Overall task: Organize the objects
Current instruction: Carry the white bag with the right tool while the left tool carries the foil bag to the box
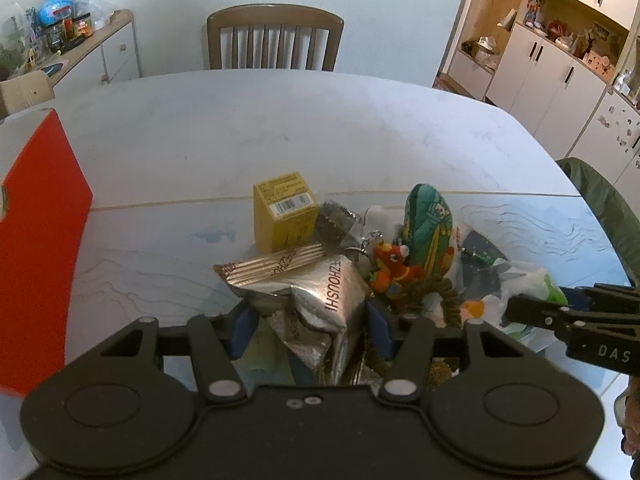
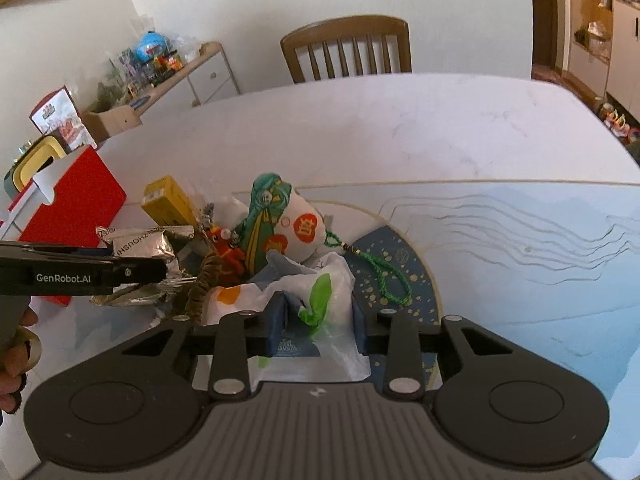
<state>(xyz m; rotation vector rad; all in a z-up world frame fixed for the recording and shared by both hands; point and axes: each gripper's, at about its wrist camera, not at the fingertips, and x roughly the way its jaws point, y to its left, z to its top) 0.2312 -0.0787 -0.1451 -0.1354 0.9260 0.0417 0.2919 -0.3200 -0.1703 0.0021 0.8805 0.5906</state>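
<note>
Silver pouch [image 1: 320, 304] between left jaws

Far table [image 1: 280, 120] lies open; red box [image 1: 36, 248] blocks the left.

Soft, even indoor light; fisheye bending curves the desk [image 1: 280, 120] edges, corners vignette dark, mild overall blur.

Silver foil pouch [image 1: 320, 300]; yellow carton [image 1: 285, 210]; red box [image 1: 36, 240]; green-striped plush [image 1: 428, 228]; white-green plastic bag [image 2: 316, 296]; blue gold-speckled mat [image 2: 400, 276].
</note>
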